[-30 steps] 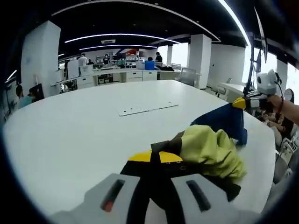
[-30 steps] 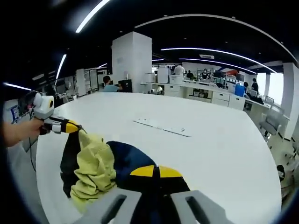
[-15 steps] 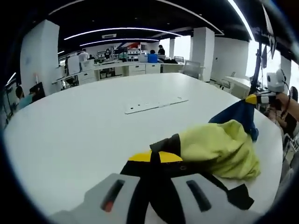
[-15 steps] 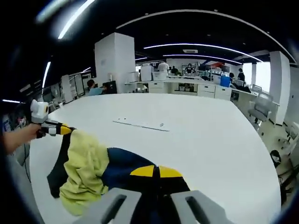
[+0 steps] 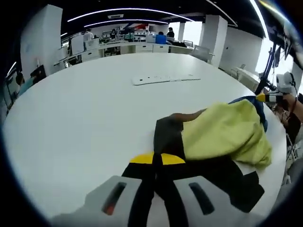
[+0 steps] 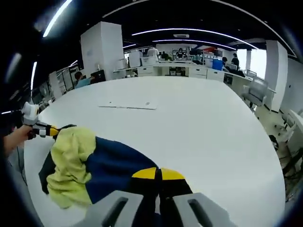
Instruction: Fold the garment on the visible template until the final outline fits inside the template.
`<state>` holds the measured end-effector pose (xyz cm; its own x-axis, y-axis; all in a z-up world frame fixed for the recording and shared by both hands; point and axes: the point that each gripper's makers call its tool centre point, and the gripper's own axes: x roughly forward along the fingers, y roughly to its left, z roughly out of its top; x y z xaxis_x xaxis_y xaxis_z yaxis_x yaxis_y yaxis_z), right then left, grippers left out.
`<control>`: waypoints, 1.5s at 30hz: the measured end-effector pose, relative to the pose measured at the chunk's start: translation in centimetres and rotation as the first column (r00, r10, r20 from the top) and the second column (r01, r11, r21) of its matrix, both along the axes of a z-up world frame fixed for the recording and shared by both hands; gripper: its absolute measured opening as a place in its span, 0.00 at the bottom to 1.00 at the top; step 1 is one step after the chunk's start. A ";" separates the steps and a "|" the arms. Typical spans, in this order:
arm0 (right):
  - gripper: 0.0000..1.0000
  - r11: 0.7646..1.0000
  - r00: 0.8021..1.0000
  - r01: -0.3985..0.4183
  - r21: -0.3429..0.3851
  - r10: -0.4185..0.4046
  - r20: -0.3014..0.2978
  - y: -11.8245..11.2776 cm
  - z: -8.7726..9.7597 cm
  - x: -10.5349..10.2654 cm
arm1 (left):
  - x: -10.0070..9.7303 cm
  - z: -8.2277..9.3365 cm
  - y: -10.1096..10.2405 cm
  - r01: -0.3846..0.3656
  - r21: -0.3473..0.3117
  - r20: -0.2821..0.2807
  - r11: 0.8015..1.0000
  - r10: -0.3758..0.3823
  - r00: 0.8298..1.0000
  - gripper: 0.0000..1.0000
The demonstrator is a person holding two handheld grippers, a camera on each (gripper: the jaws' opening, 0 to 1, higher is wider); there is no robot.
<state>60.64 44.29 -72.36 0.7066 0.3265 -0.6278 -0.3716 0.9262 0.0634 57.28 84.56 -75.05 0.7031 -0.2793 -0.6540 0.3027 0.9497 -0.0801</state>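
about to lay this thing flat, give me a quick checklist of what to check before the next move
1. Left gripper shut on the garment: ok, black cloth sits between its yellow tips.
2. Right gripper shut on the garment: ok, navy cloth is pinched there.
3. Garment spread flat: not ok, the yellow-green part lies bunched over the dark cloth.
4. Garment on the template: not ok, the flat white sheet lies farther out on the table, apart from the garment.
5. Garment and template both in view: ok.
6. Cloth hanging past the table edge: cannot tell.
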 end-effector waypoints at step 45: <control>0.26 0.937 0.936 -0.337 0.087 0.344 -0.078 13.0 -1.6 1.7 | 1.6 -0.3 -0.7 0.020 0.017 0.017 1.000 -0.021 1.000 0.16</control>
<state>62.38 57.33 -73.94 0.4864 0.5834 -0.6504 -0.6537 0.7369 0.1722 58.85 83.87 -75.38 0.7084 -0.2831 -0.6466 0.3233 0.9444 -0.0592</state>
